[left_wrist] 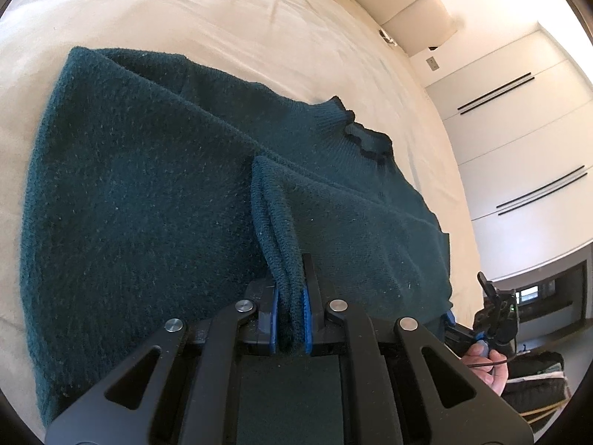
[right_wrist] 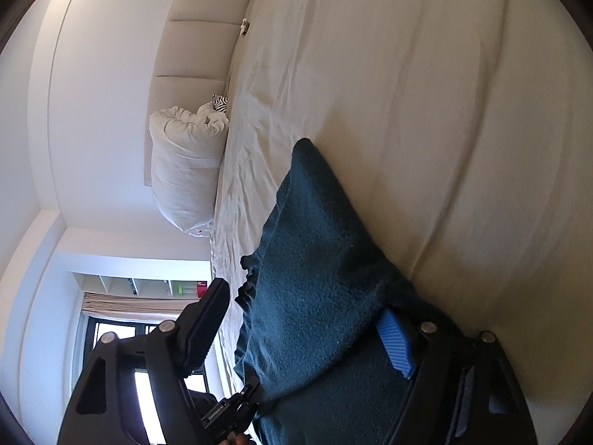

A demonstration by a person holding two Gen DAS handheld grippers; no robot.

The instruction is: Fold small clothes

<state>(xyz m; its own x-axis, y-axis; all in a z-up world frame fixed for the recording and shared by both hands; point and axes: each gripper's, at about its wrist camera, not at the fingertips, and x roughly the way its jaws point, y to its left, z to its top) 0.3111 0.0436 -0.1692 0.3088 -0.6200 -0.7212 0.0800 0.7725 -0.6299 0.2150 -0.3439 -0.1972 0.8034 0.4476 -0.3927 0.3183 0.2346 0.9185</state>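
- Jaws of the left gripper [left_wrist: 291,319] are clamped on a doubled edge of the dark teal sweater [left_wrist: 148,193], the knit pinched between the blue pads [left_wrist: 306,319]. (No earlier view is on hand, so this is only how things stand.)
- Left wrist view: the sweater lies spread on the bed [left_wrist: 185,11], its ribbed collar [left_wrist: 367,141] toward the headboard end and the held edge lifted into a ridge. A hand [left_wrist: 485,363] with the other tool shows at the lower right.
- Right wrist view: jaws of the right gripper [right_wrist: 302,328] stand apart with the sweater [right_wrist: 315,259] between them. One blue pad [right_wrist: 396,348] lies against the knit; the other finger is clear of it, so nothing is pinched yet.
- Step in hand, as I judge it: taking a two-point hold for a fold. Next the right jaws should close on the edge, then both lift together.
- No containers are visible; a pillow [right_wrist: 185,170] sits at the head of the bed.
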